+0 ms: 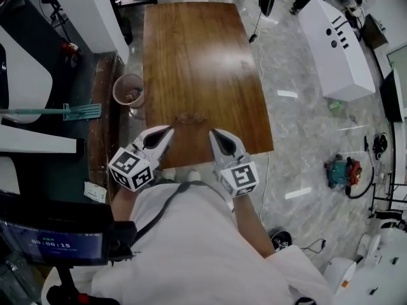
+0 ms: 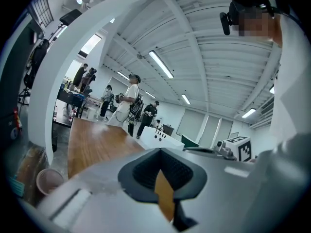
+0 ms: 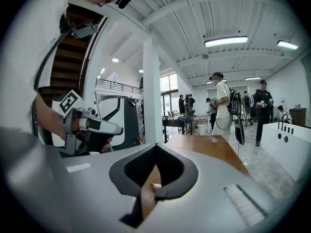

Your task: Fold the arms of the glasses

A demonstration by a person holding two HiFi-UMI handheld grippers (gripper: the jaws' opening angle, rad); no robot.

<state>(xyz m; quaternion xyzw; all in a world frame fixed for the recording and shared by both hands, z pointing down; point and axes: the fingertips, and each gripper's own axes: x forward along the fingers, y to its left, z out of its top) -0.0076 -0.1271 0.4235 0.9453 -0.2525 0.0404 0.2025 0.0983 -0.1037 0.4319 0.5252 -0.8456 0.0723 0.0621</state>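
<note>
The glasses [image 1: 189, 117] lie flat on the wooden table [image 1: 191, 56], close to its near edge and a little left of the middle of that edge, well away from the far edge. The frame is thin and brownish (it nearly blends into the wood), and its long side runs roughly along the near edge. They show too small to tell whether the arms stand open or folded.

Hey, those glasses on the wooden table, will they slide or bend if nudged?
The glasses look small and thin, so probably light and fragile. The table shines smooth, so a push would likely slide them.
</note>
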